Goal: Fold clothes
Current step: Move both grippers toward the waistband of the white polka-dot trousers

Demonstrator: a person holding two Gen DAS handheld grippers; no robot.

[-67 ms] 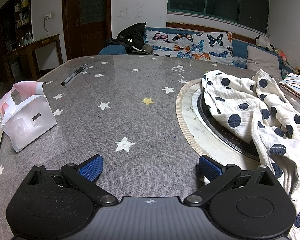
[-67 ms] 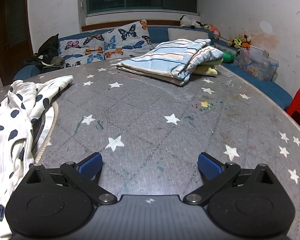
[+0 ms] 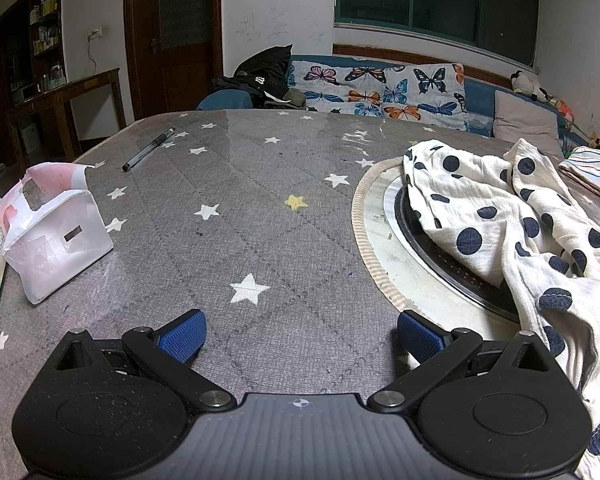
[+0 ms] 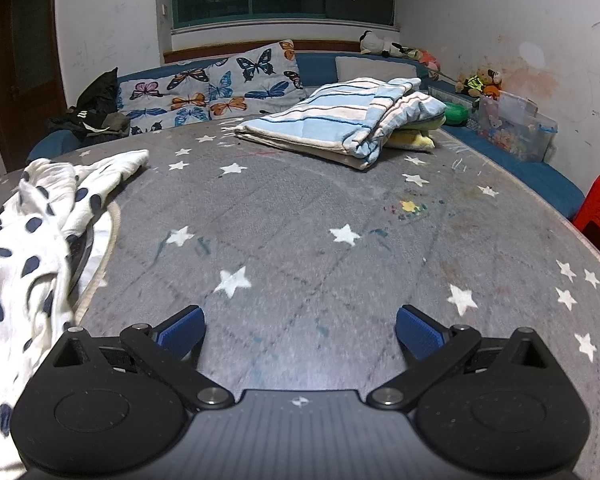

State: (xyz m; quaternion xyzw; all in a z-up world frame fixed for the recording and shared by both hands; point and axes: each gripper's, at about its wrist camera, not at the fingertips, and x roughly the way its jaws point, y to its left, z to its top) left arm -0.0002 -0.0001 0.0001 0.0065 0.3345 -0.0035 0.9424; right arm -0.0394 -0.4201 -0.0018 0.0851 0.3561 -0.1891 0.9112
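Step in hand: approach, before any grasp. Your left gripper (image 3: 300, 338) has its blue-padded jaws spread as wide as they go, with only the grey star-printed quilted table cover (image 3: 236, 216) between them. Your right gripper (image 4: 300, 336) is likewise fully spread and holds nothing.

Location of the workpiece: the crumpled white cotton garment with dark blue polka dots (image 3: 512, 220) lies heaped over the round black-rimmed turntable (image 3: 428, 252) at the table centre. It sits to the right of your left gripper and to the left of your right gripper (image 4: 32, 240), so it lies between the two tools. One edge trails down toward you. A folded blue-and-white striped blanket (image 4: 340, 120) rests at the far side, well apart from the garment.

Next move, as judged: bring both grippers inward to the garment, pick two separate edges or corners, and draw it flat onto open table cover before folding. Avoid pinching the turntable rim.

Change from the earlier frames: none of note. Both views match, and neither the garment nor the jaws have shifted.
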